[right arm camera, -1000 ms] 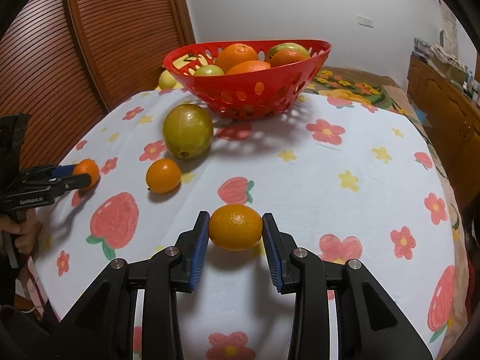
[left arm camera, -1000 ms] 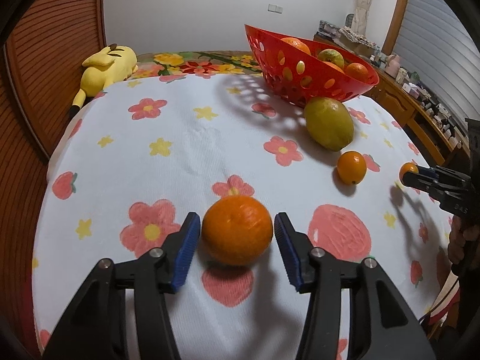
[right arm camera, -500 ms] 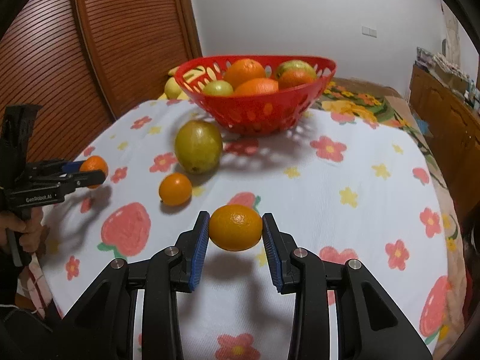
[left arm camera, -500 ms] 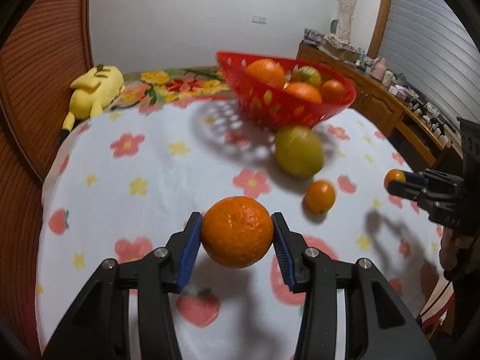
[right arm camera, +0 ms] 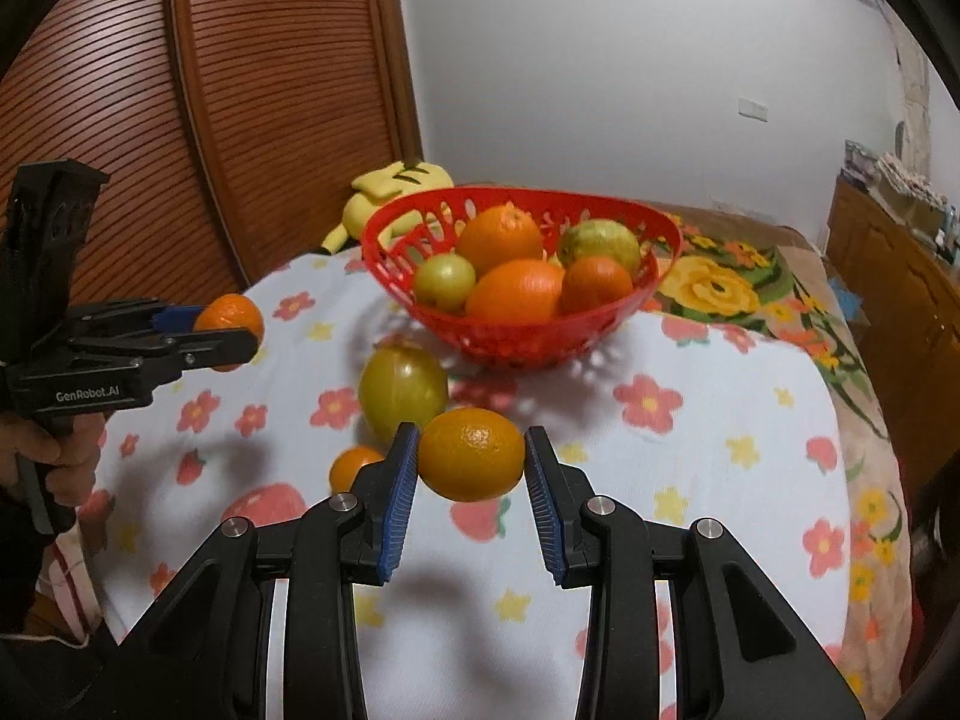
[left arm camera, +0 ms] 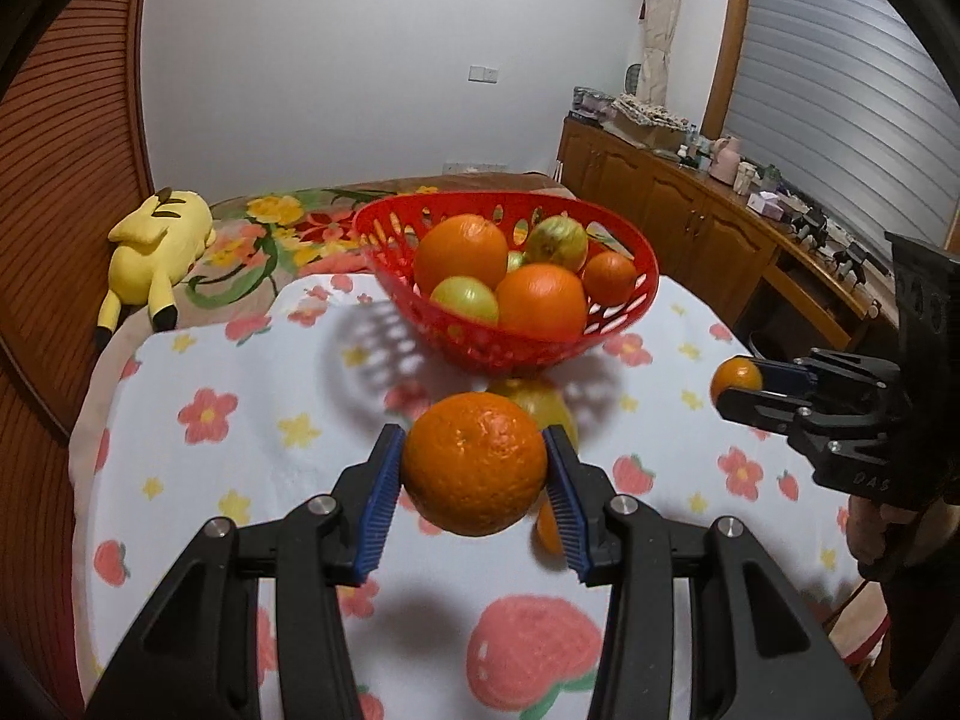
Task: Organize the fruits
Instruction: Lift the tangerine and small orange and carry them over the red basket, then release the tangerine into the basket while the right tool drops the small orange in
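Observation:
My left gripper (left arm camera: 474,477) is shut on a large orange (left arm camera: 474,471) and holds it in the air above the table, in front of the red basket (left arm camera: 498,348). My right gripper (right arm camera: 471,462) is shut on a smaller orange (right arm camera: 471,455), also lifted, short of the basket (right arm camera: 540,342). The basket holds several oranges and green fruits. A big yellow-green fruit (right arm camera: 403,391) and a small orange (right arm camera: 351,468) lie on the floral tablecloth (right arm camera: 690,468) below the basket. Each gripper shows in the other's view, the right one (left arm camera: 741,387) and the left one (right arm camera: 234,330).
A yellow plush toy (left arm camera: 157,246) lies at the far left of the table. A wooden slatted wall (right arm camera: 180,120) stands on the left. A wooden sideboard (left arm camera: 690,222) with small items runs along the right wall.
Both grippers closed on their oranges, lifted them off the table and moved toward the basket. The basket now looks nearer and lower in both views.

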The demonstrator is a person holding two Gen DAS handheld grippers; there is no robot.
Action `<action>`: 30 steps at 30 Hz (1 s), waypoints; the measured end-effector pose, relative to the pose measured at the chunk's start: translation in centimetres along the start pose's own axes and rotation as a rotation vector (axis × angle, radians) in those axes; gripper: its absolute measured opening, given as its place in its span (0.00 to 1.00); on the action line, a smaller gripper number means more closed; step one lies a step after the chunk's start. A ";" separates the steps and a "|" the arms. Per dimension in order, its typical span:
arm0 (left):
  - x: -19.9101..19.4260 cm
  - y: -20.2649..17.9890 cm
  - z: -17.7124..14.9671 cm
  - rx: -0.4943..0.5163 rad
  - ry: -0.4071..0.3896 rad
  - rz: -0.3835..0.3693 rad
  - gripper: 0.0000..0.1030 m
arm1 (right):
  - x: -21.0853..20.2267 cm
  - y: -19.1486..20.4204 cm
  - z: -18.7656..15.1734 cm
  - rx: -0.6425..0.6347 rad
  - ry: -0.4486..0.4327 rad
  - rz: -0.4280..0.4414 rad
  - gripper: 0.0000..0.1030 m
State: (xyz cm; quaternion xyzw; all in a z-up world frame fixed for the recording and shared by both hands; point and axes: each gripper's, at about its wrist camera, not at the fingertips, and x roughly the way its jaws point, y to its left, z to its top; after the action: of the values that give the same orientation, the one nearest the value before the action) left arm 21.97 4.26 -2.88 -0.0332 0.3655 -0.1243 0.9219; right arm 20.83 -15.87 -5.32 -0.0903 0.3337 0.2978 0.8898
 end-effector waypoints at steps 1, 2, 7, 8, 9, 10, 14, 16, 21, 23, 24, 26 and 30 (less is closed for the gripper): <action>0.1 0.0 0.3 -0.002 -0.001 -0.001 0.43 | 0.1 -0.2 0.2 -0.002 -0.001 0.003 0.34; 0.2 -0.1 0.8 -0.005 -0.001 -0.002 0.43 | 0.2 -0.3 0.5 -0.002 -0.001 0.007 0.34; 0.7 -0.3 3.0 -0.002 -0.013 -0.007 0.43 | 1.1 -1.1 2.9 -0.014 -0.009 0.031 0.34; 0.9 -0.3 3.5 -0.001 -0.014 -0.006 0.43 | 1.3 -1.2 3.3 -0.017 -0.010 0.035 0.34; 1.1 -0.3 3.9 -0.001 -0.015 -0.006 0.43 | 1.6 -1.3 3.8 -0.021 -0.012 0.040 0.34; 1.3 -0.3 4.4 0.001 -0.017 -0.006 0.43 | 1.9 -1.4 4.3 -0.025 -0.012 0.044 0.34; 1.9 -0.2 5.7 0.002 -0.019 -0.004 0.43 | 3.1 -2.1 5.5 -0.032 -0.007 0.056 0.34; 2.4 -0.1 6.4 0.000 -0.016 -0.002 0.43 | 3.7 -2.4 5.9 -0.033 0.000 0.064 0.34; 3.4 0.2 7.3 0.000 -0.009 0.000 0.43 | 4.8 -3.0 6.7 -0.032 0.012 0.078 0.34; 3.8 0.3 7.6 0.001 -0.006 0.000 0.43 | 5.2 -3.1 6.8 -0.035 0.017 0.084 0.34; 3.9 0.3 7.8 0.002 -0.005 0.000 0.43 | 5.4 -3.2 6.8 -0.035 0.020 0.085 0.34; 4.4 0.3 7.9 0.005 0.000 0.001 0.43 | 5.8 -3.4 6.9 -0.035 0.025 0.085 0.34; 5.3 0.5 8.2 0.002 0.009 -0.001 0.43 | 6.6 -3.4 6.9 -0.038 0.037 0.089 0.34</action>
State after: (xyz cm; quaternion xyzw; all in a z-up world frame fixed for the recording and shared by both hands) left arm 31.41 3.12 -0.47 -0.0318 0.3696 -0.1252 0.9202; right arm 30.55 -13.06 -4.41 -0.0977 0.3479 0.3417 0.8675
